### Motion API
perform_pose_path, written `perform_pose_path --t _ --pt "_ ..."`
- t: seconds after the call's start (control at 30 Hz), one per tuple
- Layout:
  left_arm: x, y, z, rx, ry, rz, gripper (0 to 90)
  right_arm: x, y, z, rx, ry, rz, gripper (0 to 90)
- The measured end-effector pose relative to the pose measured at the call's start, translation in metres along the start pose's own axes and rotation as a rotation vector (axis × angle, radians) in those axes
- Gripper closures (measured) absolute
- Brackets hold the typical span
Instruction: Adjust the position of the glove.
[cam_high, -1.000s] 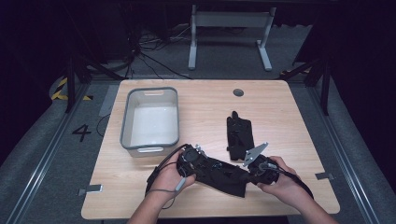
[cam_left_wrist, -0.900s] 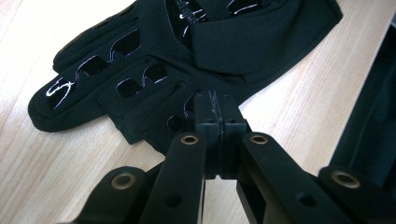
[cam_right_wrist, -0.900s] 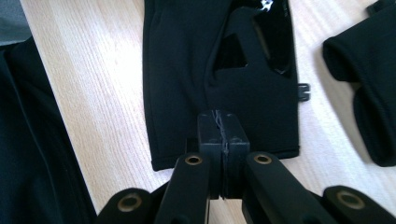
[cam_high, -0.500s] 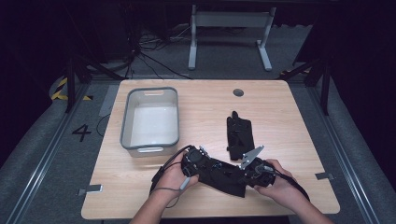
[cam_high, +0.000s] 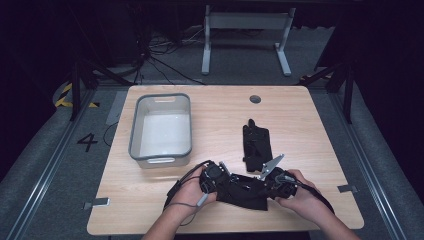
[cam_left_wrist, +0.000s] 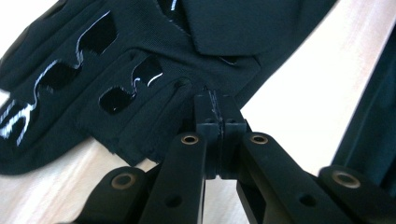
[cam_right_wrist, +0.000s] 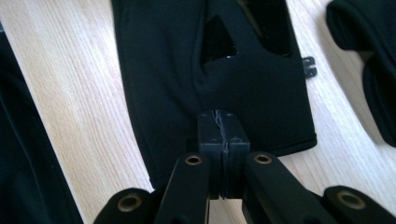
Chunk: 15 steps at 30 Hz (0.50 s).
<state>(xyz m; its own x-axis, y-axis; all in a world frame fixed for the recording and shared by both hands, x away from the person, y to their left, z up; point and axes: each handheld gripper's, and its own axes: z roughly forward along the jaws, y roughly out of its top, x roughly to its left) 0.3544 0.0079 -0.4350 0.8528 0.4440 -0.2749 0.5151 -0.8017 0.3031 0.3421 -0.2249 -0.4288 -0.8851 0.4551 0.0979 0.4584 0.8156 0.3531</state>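
Glove (cam_left_wrist: 140, 65) of matte knit, glossy patches

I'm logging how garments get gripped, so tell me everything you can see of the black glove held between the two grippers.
The black glove lies flat on the wooden table near its front edge. It looks like thin knit fabric with glossy grip patches on the fingers. The left gripper pinches its finger end, the right gripper its cuff end, both jaws closed on cloth.
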Motion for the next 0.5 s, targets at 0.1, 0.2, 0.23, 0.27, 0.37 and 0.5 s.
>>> perform_pose_path --t 0.1,0.2,0.23,0.27,0.37,0.5 --pt "-0.005 0.002 0.002 0.016 -0.010 0.018 89.9 -0.006 -0.003 -0.002 0.003 -0.002 0.015 89.9" --pt "-0.008 0.004 0.004 0.015 -0.019 0.034 89.9 -0.009 -0.005 -0.003 0.002 0.004 0.032 89.9" --pt "-0.010 0.005 0.005 0.014 -0.025 0.041 89.9 -0.012 -0.006 -0.004 0.001 0.000 0.034 89.9" --pt "-0.010 0.005 0.005 0.014 -0.025 0.041 89.9 -0.012 -0.007 -0.005 0.003 0.000 0.037 89.9" --pt "-0.014 0.007 0.007 0.018 -0.036 0.054 89.9 -0.014 -0.008 -0.005 0.002 -0.004 0.044 89.9" --pt "-0.018 0.009 0.010 0.019 -0.049 0.064 89.9 -0.018 -0.010 -0.006 0.000 -0.007 0.060 89.9"
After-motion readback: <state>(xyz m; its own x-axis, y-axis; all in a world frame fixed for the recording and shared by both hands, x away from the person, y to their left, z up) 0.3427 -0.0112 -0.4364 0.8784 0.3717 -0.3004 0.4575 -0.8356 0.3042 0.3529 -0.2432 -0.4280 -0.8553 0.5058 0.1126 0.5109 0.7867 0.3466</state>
